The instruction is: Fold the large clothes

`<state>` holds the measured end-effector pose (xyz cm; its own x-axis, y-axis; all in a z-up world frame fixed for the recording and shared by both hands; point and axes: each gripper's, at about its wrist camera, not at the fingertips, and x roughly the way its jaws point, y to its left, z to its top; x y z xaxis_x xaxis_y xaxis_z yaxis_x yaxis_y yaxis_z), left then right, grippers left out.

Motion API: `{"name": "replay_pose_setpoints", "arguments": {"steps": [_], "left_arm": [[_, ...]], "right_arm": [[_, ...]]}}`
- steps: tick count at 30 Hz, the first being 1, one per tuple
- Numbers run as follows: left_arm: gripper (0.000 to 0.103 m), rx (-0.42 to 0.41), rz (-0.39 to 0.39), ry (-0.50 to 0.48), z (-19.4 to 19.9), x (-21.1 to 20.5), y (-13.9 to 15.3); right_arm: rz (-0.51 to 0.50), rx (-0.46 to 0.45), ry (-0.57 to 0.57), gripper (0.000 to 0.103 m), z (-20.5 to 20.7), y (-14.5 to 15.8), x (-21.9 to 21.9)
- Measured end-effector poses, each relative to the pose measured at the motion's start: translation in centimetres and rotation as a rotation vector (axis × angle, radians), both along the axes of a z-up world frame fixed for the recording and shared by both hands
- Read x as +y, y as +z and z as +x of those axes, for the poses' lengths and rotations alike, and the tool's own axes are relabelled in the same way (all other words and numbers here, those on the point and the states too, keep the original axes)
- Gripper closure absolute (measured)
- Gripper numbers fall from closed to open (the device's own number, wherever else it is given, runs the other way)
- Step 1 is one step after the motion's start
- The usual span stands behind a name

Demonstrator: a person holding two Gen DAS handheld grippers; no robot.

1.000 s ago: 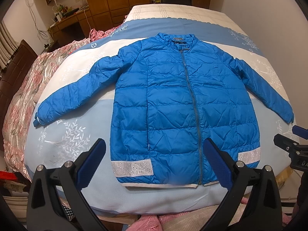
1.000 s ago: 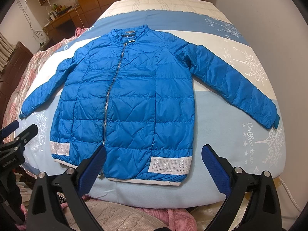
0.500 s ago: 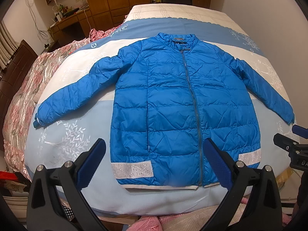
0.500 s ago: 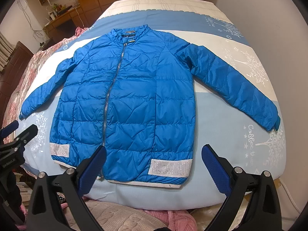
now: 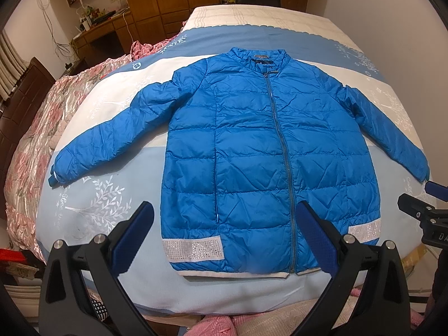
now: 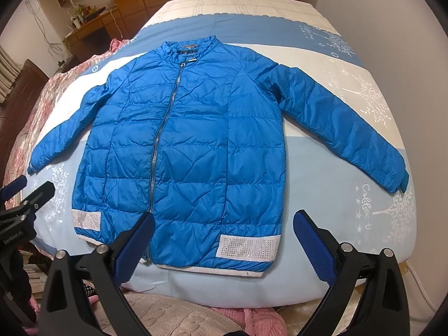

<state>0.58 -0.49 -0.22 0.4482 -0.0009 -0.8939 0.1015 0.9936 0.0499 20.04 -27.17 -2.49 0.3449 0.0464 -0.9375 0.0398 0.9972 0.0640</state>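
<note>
The blue puffer jacket (image 5: 268, 154) lies face up and zipped on the bed (image 5: 196, 294), collar toward the far end, hem at the near edge. Both sleeves (image 6: 336, 123) are spread out to either side, and the body is flat with no crease folded in. So, as I judge it, the folding has not begun: sleeves, sides and the lengthwise fold all remain. The left gripper (image 5: 224, 240) hangs above the near hem with its jaws spread wide and nothing between them. The right gripper (image 6: 224, 240) does the same, just beside it. Pink floral bedding (image 5: 36, 128) is bunched along the left.
</note>
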Motion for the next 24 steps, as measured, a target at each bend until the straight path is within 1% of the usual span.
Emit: {"name": "replay_pose_setpoints", "arguments": {"steps": [15,18,24], "left_arm": [[0.003,0.002,0.002,0.001,0.1,0.0,0.0],[0.003,0.002,0.002,0.001,1.3,0.4,-0.3],[0.003,0.005,0.003,0.0,1.4,0.4,-0.4]], "right_arm": [[0.001,0.002,0.0,0.004,0.2,0.0,-0.1],[0.0,0.0,0.001,0.004,0.3,0.0,-0.1],[0.003,0.004,0.0,0.004,0.3,-0.1,-0.1]]}}
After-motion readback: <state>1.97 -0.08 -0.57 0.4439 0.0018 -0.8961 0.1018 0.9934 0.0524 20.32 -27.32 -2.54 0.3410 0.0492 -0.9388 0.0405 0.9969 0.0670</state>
